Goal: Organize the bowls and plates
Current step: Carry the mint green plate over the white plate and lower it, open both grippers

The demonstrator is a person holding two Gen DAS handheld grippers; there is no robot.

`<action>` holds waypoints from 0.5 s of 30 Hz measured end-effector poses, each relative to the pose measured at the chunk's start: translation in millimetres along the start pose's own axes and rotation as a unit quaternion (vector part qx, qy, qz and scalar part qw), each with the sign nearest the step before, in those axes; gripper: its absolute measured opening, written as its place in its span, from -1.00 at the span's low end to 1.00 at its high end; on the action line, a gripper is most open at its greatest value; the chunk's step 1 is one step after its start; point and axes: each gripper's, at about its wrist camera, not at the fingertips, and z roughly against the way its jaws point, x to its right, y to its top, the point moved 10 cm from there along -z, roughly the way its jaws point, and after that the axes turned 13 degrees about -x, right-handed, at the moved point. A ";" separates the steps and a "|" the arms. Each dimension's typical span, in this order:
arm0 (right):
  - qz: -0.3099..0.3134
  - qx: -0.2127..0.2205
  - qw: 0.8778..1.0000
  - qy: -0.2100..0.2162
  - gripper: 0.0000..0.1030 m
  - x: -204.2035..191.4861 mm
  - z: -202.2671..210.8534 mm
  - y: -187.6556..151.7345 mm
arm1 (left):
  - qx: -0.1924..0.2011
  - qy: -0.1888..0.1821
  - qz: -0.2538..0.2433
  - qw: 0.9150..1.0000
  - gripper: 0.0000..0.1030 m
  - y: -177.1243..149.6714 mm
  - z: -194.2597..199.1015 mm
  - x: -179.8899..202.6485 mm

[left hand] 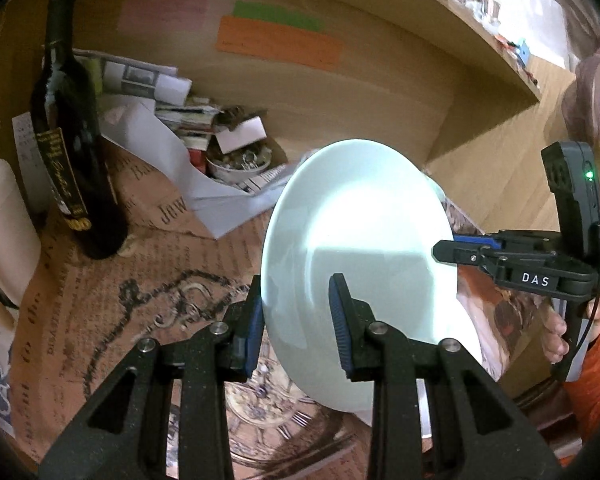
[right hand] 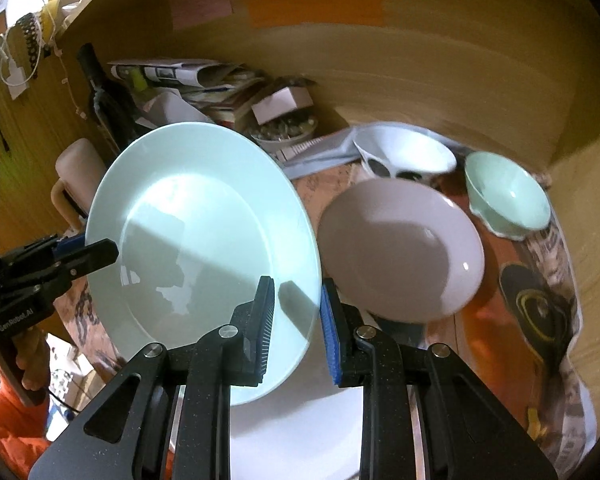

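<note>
A pale green plate [left hand: 360, 264] [right hand: 204, 240] is held up off the table, tilted, between both grippers. My left gripper [left hand: 298, 316] straddles its left rim; it shows in the right wrist view [right hand: 88, 250] clamped on that rim. My right gripper [right hand: 298, 320] straddles the opposite rim, with gaps visible beside the pads; in the left wrist view [left hand: 456, 248] it grips the plate's right edge. A pinkish-white plate [right hand: 404, 248], a white bowl [right hand: 408, 154] and a green bowl [right hand: 508, 192] lie on the table to the right. A white plate [right hand: 296, 428] lies below.
A dark wine bottle [left hand: 72, 140] stands at the left, next to a white mug [left hand: 0, 232]. A heap of papers and a small bowl of trinkets [left hand: 240, 160] sit at the back. A wooden wall [left hand: 340, 92] closes the rear. Newspaper [left hand: 120, 288] covers the table.
</note>
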 end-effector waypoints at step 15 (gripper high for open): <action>-0.028 -0.011 1.000 0.008 -0.59 15.9 -2.8 -45.9 | -0.035 -0.005 -0.007 0.999 -0.40 -29.1 -20.1 24.7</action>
